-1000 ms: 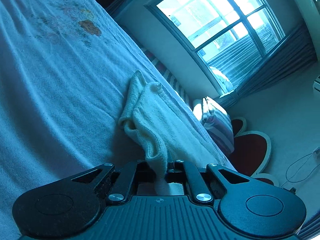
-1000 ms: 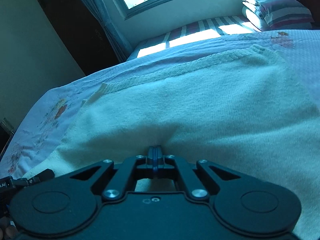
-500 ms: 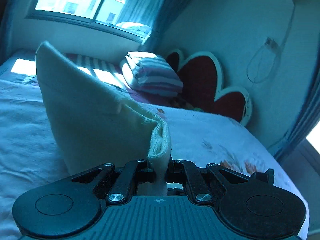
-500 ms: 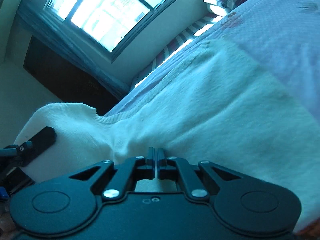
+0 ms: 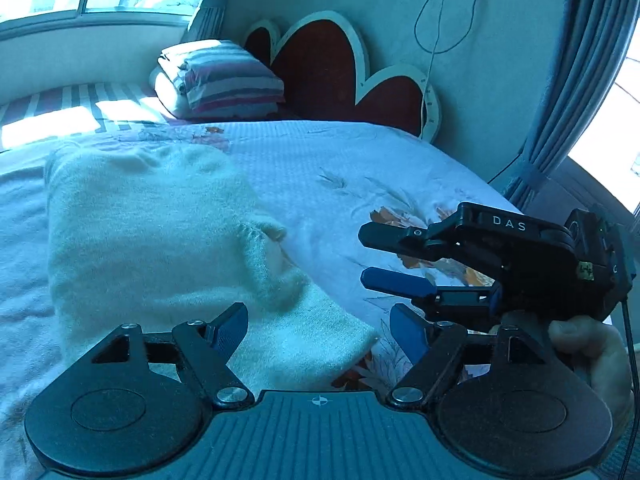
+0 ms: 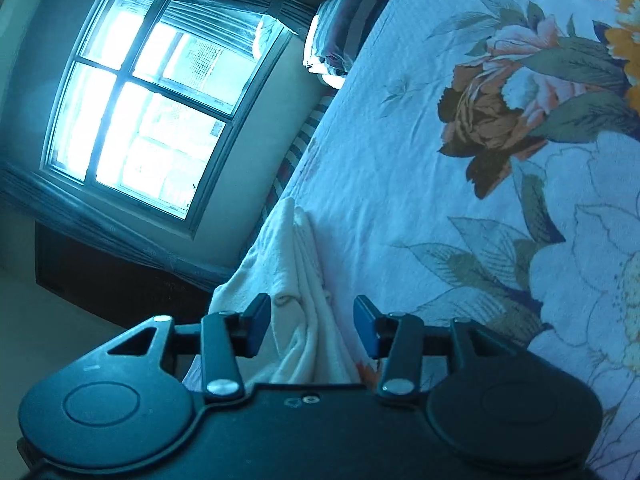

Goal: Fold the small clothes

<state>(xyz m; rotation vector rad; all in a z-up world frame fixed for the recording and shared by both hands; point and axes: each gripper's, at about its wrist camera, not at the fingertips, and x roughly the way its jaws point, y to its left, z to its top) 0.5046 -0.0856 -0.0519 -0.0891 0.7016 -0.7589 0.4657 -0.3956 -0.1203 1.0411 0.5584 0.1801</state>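
Note:
A cream knitted garment (image 5: pixel 152 232) lies folded on the floral bedspread (image 5: pixel 340 160), a sleeve end bunched at its right side. My left gripper (image 5: pixel 320 332) hovers over its near edge, jaws opening, the pads apart from the cloth. My right gripper (image 5: pixel 364 256), held by a hand (image 5: pixel 584 348), sits just right of the garment over the bedspread, jaws opening with nothing gripped. In the right wrist view the garment's (image 6: pixel 296 280) folded edge shows between the right gripper's (image 6: pixel 310 322) blue pads (image 6: pixel 256 320), which do not press on it.
Folded striped bedding (image 5: pixel 220 80) rests at the head of the bed before a red heart-shaped headboard (image 5: pixel 320 64). A window (image 6: pixel 140 108) with dark curtains lies past the bed's far side. Another curtain (image 5: pixel 580 80) and a wall cable (image 5: pixel 436 40) are on the right.
Both grippers were shut on the lifted garment and have let it go with jaws now apart. The garment now lies folded on the bed. Both hands swung and rolled.

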